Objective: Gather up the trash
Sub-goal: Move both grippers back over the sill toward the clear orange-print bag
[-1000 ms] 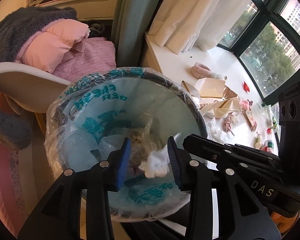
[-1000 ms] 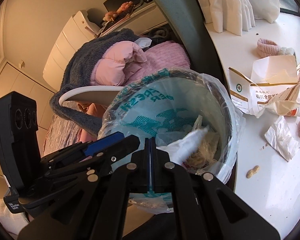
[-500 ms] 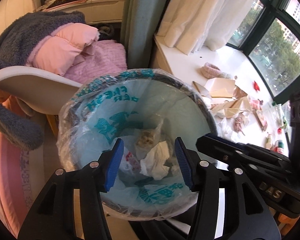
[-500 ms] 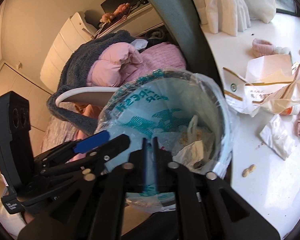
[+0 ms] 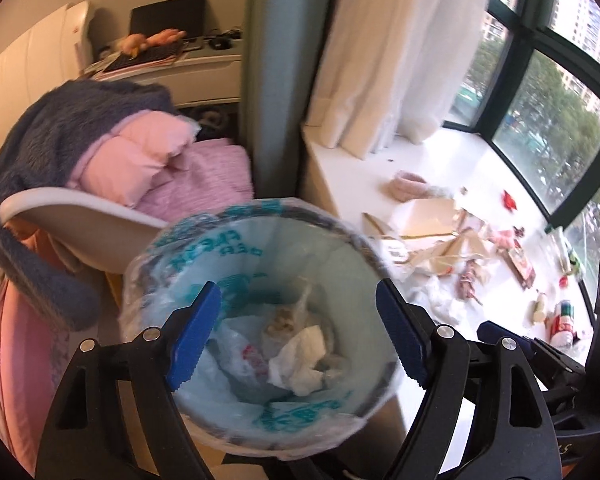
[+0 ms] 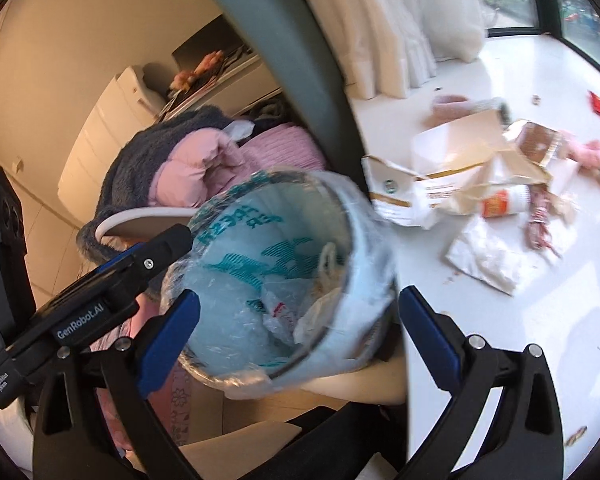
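Trash in bin — both tools just opened wide; "GenRobot.AI" on left tool.

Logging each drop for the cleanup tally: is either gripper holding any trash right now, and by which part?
Nothing is held. The left gripper and right gripper both stand open and empty above the bin; the crumpled tissue lies inside it.

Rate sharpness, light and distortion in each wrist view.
Left wrist: bin and sill litter motion-smeared, window bright, fisheye bends frames. Right wrist: torn carton and bin rim blurred, sunlit sill glaring.
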The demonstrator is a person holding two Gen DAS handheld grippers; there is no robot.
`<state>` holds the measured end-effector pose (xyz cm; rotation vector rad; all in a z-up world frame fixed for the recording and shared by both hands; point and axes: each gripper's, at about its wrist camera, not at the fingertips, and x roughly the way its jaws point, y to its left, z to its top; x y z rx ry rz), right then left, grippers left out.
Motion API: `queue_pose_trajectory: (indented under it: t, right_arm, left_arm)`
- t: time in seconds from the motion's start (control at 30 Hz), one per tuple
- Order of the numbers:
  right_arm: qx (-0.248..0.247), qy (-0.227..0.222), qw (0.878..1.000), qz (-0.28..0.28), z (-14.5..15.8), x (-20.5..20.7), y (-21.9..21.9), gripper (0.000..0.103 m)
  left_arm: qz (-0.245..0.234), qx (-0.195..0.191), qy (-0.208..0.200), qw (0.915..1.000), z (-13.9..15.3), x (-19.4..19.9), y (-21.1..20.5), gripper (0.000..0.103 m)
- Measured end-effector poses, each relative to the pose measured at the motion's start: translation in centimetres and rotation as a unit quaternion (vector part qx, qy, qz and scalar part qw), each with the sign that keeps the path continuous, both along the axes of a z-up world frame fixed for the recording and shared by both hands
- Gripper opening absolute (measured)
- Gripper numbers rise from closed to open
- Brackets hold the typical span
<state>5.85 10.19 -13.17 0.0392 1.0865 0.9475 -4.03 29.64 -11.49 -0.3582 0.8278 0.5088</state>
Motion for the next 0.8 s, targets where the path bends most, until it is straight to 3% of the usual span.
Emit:
queue_pose_trajectory:
  t: [0.2,0.4,0.57,0.8]
  right_arm:
    - [-0.012,0.001,0.996,-0.088,0.3,0.7,-6.6,0.097]
    - [-0.024,0.001,0.985,-0.170,0.5,0.9,-13.0,0.097]
    - [-0.040,0.003,0.972,-0.232,0.4,0.8,-18.4,0.097]
    - [-0.046,0.010,0.948,-0.315,0.3,0.4,-25.1,0.097]
  left_arm:
    - [-0.088,0.004,-0.002,0.9962,0.2,3.6,-5.6,0.077]
    - [-0.165,-0.012,0.002,0.9862,-0.2,6.3,-11.2,0.077]
    - [-0.225,-0.044,0.017,0.9732,-1.2,8.6,-16.0,0.077]
    - [-0.314,-0.050,0.029,0.9475,-2.0,11.1,-23.2,0.077]
